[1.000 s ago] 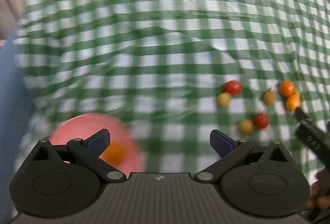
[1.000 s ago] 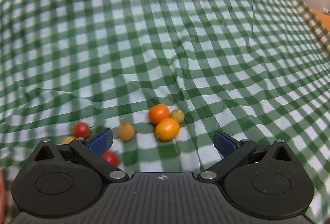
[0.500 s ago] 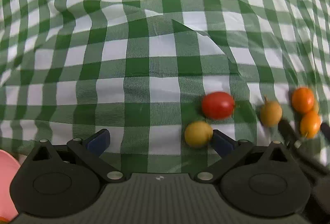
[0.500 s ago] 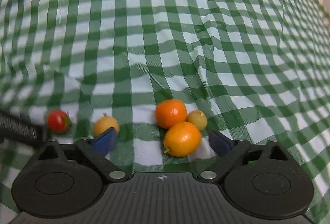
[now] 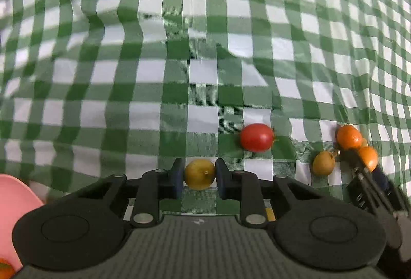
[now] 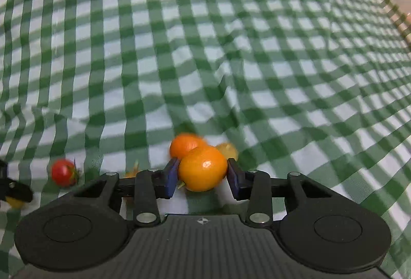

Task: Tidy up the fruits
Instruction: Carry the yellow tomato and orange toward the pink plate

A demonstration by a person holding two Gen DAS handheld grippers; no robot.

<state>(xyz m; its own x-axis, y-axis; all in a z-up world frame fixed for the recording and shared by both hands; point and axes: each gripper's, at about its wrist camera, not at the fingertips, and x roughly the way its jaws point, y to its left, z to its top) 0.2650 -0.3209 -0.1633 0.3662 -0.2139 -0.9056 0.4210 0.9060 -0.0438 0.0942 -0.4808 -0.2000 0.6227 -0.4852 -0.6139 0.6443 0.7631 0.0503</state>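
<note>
Small fruits lie on a green-checked cloth (image 5: 205, 73). My left gripper (image 5: 199, 172) is shut on a yellow fruit (image 5: 199, 176), with a blue pad against each side. A red tomato (image 5: 257, 137) sits just beyond it to the right. In the right wrist view my right gripper (image 6: 203, 172) holds an orange fruit (image 6: 202, 168) between its pads (image 6: 170, 174); its jaws are closing and both pads touch the fruit. A second orange fruit (image 6: 186, 144) and a small yellow one (image 6: 227, 149) sit right behind it.
A pink bowl (image 5: 15, 201) shows at the lower left of the left wrist view, with an orange fruit (image 5: 5, 270) in it. A brownish fruit (image 5: 323, 163) lies between the two grippers. The cloth is wrinkled, with a raised fold (image 5: 244, 65) further back.
Both grippers came down onto the fruit cluster and went from open to closed. The left one swung away from the pink bowl and took the yellow fruit. The right one closed around the nearer orange fruit.
</note>
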